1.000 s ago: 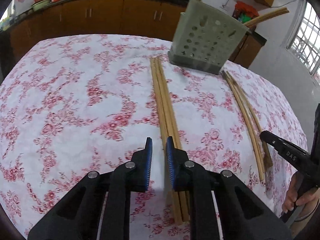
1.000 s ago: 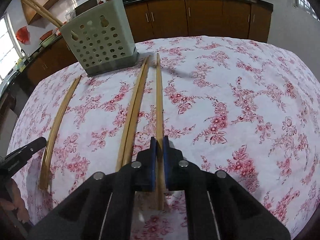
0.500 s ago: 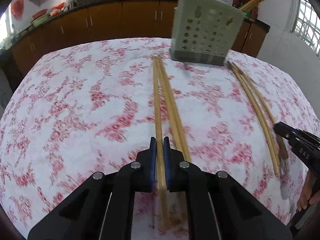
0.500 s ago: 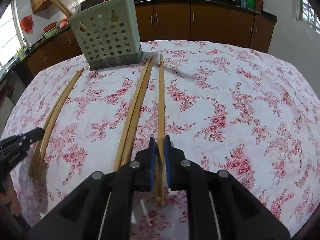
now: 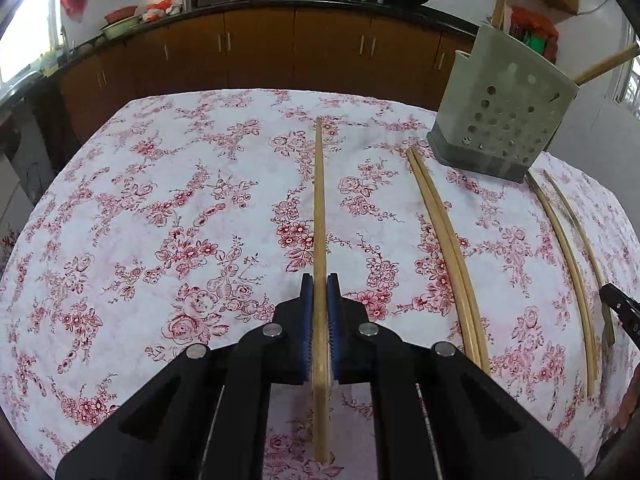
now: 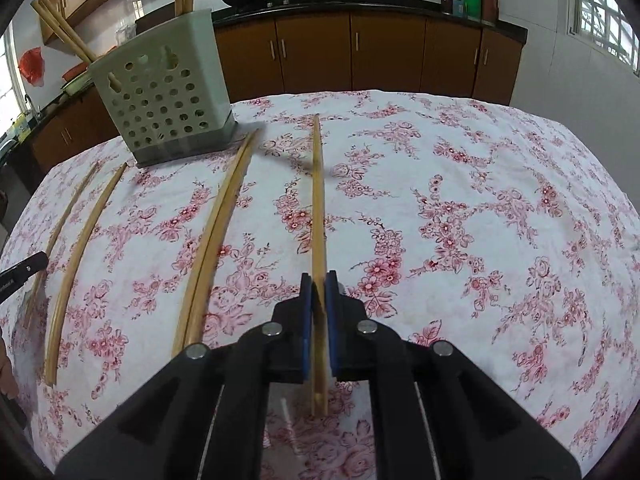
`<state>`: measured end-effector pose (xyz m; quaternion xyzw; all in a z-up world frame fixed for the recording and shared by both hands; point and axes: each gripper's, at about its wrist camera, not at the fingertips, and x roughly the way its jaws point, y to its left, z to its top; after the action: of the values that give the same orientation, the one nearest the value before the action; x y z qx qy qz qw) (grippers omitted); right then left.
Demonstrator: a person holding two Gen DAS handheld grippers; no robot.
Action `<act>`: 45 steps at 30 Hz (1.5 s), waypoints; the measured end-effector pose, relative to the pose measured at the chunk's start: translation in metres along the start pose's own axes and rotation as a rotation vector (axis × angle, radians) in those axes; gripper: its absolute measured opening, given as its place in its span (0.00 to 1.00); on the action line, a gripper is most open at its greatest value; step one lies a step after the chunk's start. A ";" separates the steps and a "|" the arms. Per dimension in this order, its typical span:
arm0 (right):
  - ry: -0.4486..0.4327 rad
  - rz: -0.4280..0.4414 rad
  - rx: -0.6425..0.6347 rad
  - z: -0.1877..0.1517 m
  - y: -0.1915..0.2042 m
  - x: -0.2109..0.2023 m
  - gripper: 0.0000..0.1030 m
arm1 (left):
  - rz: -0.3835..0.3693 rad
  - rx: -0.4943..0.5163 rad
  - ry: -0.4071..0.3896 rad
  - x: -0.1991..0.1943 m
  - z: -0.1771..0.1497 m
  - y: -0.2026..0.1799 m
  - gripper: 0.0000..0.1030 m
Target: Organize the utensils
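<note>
We see our left tongs (image 5: 319,298) and right tongs (image 6: 319,294) each clamped on a long bamboo chopstick (image 5: 319,208) (image 6: 318,200), near the perforated grey-green plastic utensil holder (image 5: 504,116) on the floral-clothed bench (image 5: 160,208).

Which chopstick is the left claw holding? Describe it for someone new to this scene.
On the flowered tablecloth, look left of the grey holed holder. The held chopstick is the lone one farthest left, in the left claw; beside it lies a touching pair.

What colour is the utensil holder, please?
Pale grey-green utensil holder, clearest in the right wrist view.
</note>
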<state>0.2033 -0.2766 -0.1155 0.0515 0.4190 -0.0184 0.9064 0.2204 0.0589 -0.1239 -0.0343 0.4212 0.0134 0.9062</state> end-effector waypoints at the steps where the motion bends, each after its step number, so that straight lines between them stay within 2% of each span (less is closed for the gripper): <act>1: 0.000 0.004 0.003 0.000 0.000 0.000 0.09 | -0.003 -0.003 0.000 -0.002 -0.001 0.000 0.09; 9: 0.001 0.004 0.003 0.000 -0.001 0.000 0.09 | -0.032 -0.031 -0.001 -0.004 0.002 -0.002 0.09; 18: 0.001 0.003 0.003 0.000 0.000 0.000 0.09 | -0.035 -0.035 -0.001 0.002 0.006 -0.005 0.09; 29: 0.001 0.004 0.003 0.000 0.000 0.000 0.09 | -0.038 -0.037 -0.001 -0.009 0.003 0.001 0.09; 42: 0.001 0.004 0.003 0.000 0.000 0.000 0.09 | -0.041 -0.038 -0.001 0.002 0.005 -0.005 0.09; 45: 0.001 0.004 0.002 0.000 0.000 0.000 0.09 | -0.041 -0.039 -0.002 -0.008 0.004 -0.001 0.09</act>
<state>0.2036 -0.2768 -0.1153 0.0535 0.4191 -0.0170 0.9062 0.2189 0.0580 -0.1154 -0.0603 0.4193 0.0031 0.9058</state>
